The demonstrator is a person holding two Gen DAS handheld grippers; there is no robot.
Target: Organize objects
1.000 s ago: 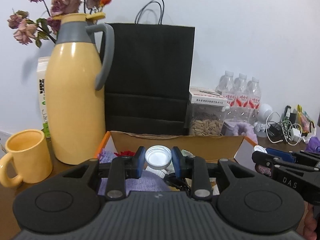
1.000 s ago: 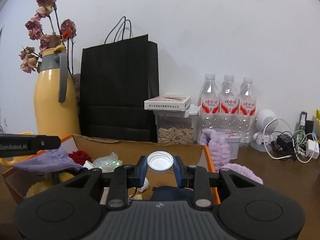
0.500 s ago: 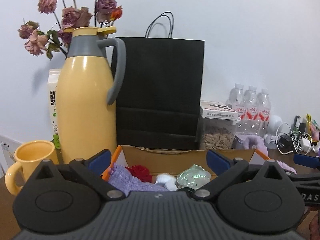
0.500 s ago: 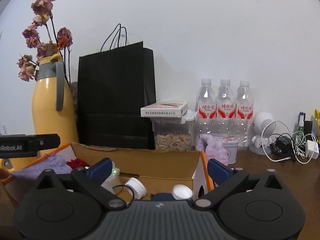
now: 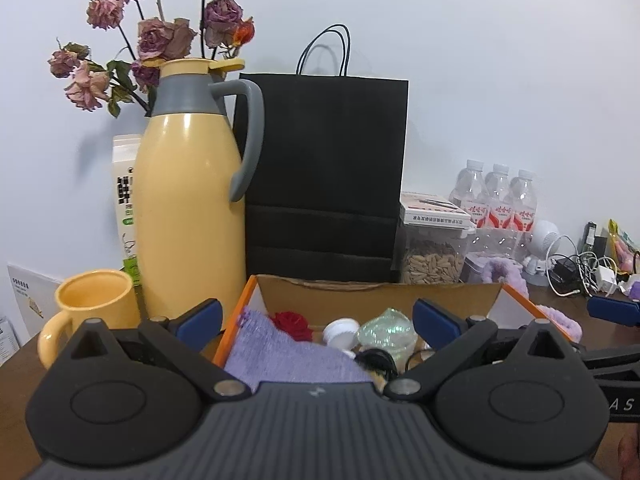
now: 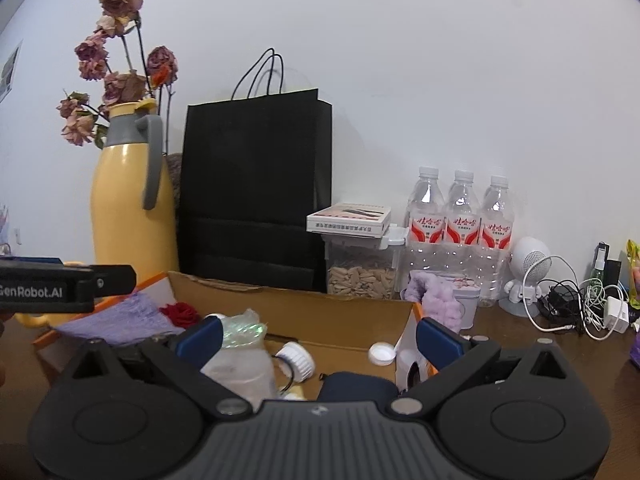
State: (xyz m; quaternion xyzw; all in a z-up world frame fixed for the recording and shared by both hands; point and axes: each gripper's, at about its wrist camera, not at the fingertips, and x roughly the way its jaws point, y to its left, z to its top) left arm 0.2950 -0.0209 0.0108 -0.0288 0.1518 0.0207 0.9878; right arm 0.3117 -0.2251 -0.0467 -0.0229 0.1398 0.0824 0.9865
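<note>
Left wrist view, L to R: yellow mug (image 5: 94,312) on the counter (image 5: 16,364), touching or just beside the tall yellow thermos jug (image 5: 190,208) w/ dried roses (image 5: 160,36) behind it, then the black paper bag (image 5: 326,172) upright vs the wall. In front of the bag sits my cardboard box (image 5: 376,294), orange-edged, holding a lilac cloth (image 5: 280,354), a red fabric flower (image 5: 291,322), a white cap (image 5: 341,330) and a crinkly clear wrapper (image 5: 386,330). My left tongs (image 5: 316,320) are spread wide apart over the box, nothing between the blue pads. Right of the box: seed jar (image 5: 434,262) w/ a small carton on top, three water bottles (image 5: 498,200), cable tangle (image 5: 576,270). Right wrist view, same order: left tool's black arm at far L, box (image 6: 320,308) w/ the cloth, flower, a clear plastic tub (image 6: 240,364), a ribbed white cap (image 6: 298,360) and a second white cap (image 6: 382,354) lying loose on the box floor near its right wall. My right tongs (image 6: 318,338) are also spread wide apart, gripping nothing, caps lying below and between the pads, not touched. Purple fluffy band (image 6: 434,300) is just beyond the box's right corner.
</note>
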